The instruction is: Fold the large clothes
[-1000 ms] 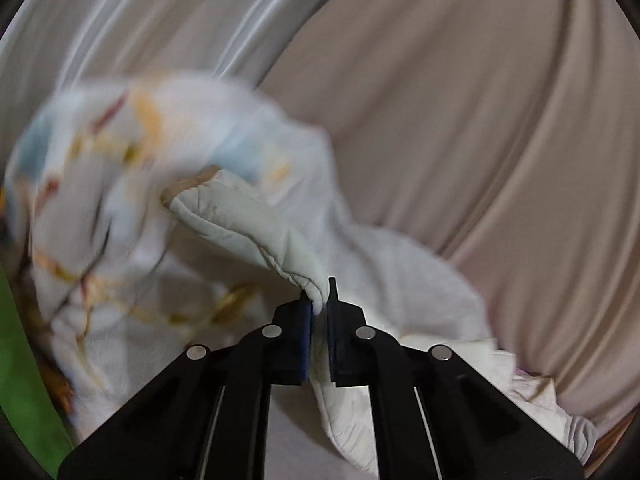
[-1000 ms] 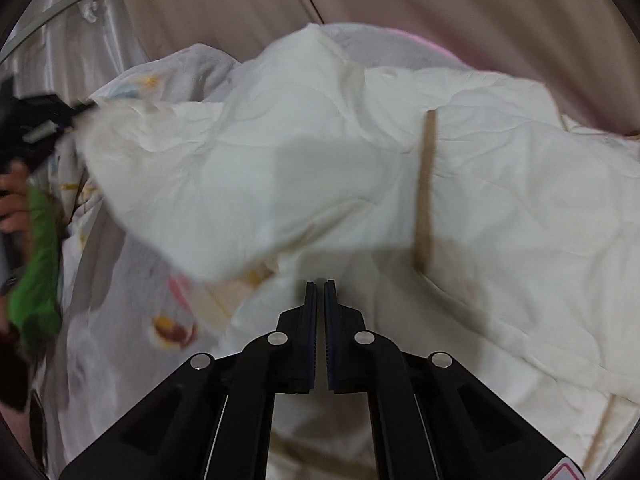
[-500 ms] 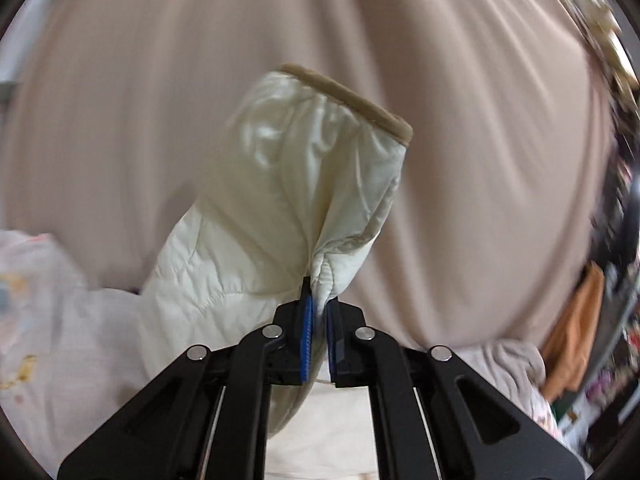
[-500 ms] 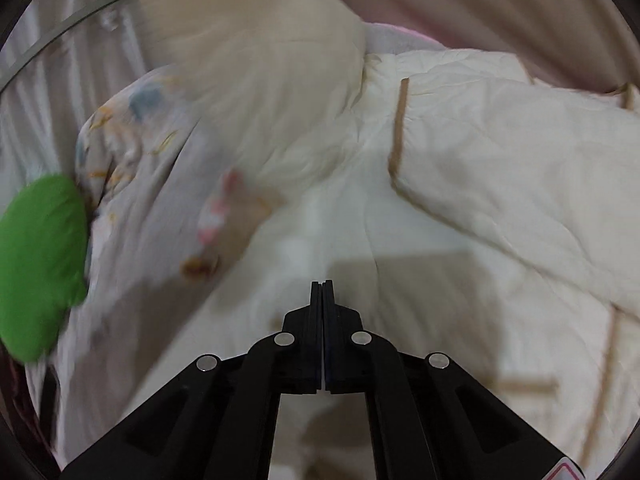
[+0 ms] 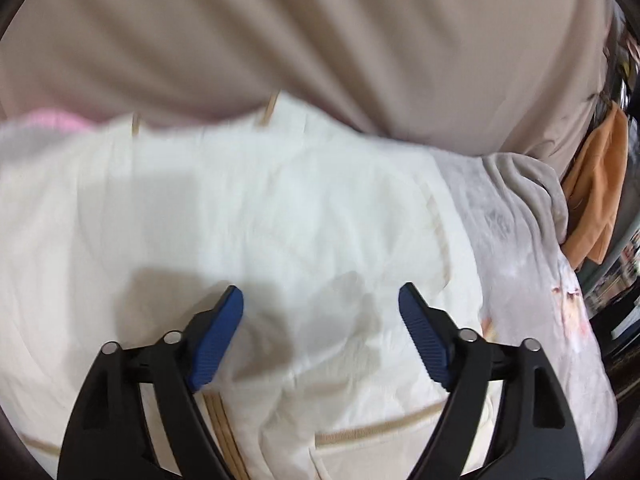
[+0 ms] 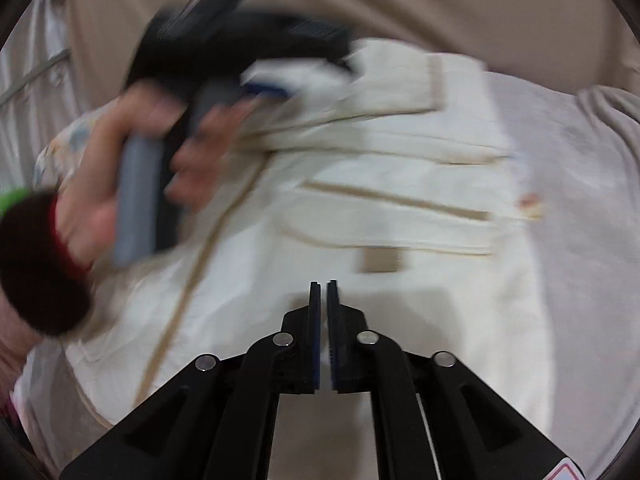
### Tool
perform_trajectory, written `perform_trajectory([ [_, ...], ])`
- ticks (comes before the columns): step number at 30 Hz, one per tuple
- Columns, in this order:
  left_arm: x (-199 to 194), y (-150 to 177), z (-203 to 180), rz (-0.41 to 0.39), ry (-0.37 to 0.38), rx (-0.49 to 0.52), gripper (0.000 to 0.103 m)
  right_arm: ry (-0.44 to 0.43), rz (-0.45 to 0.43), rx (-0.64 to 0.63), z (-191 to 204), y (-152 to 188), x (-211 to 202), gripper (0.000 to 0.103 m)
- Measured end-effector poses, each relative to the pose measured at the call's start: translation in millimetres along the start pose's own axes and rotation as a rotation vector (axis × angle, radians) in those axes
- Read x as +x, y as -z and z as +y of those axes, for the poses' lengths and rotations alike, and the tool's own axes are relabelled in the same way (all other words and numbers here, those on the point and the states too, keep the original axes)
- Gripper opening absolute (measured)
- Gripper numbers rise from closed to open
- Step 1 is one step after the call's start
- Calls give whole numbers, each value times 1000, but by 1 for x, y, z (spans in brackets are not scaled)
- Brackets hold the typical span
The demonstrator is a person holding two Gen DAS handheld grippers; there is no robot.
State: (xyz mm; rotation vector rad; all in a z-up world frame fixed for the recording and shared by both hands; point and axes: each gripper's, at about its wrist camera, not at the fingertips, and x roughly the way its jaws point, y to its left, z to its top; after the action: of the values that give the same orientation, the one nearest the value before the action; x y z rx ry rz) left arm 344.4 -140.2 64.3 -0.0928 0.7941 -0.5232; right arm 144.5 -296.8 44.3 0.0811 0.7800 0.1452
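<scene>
Hovering wide-open, left gripper (image 5: 320,300) over cream quilted jacket w/ tan trim (image 5: 280,208); right gripper (image 6: 323,292) pinched empty near unreadable tan label (image 6: 383,260).

The left wrist view looks forward and down, close over the cream jacket (image 5: 280,220), toward the beige curtain (image 5: 320,32) beyond its gripper (image 5: 320,300). The right wrist view faces the same jacket (image 6: 400,184) from close behind its gripper (image 6: 324,292), catching the left gripper (image 6: 272,84) ahead-left.
</scene>
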Motion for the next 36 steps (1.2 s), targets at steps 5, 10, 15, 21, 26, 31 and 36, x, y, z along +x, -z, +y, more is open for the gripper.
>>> perform_trajectory([
  [5, -56, 21, 50, -47, 50, -83, 94, 16, -107, 139, -54, -34, -15, 42],
  [10, -109, 35, 135, -92, -21, -239, 96, 6, -169, 225, -81, -84, 13, 56],
  [15, -125, 49, 223, -50, -105, -446, 95, -6, -144, 284, -78, -119, 60, 59],
  [21, -111, 58, 258, -59, -184, -506, 88, -38, -133, 303, -55, -144, 92, 14],
  [26, -106, 52, 258, -73, -259, -449, 88, -10, -259, 364, -73, -146, 69, 6],
  [31, -99, 58, 253, -59, -317, -419, 92, 24, -81, 366, -90, -121, 123, 4],
  [36, -137, 77, 256, -37, -248, -482, 91, 62, -96, 280, -68, -103, 71, 36],
])
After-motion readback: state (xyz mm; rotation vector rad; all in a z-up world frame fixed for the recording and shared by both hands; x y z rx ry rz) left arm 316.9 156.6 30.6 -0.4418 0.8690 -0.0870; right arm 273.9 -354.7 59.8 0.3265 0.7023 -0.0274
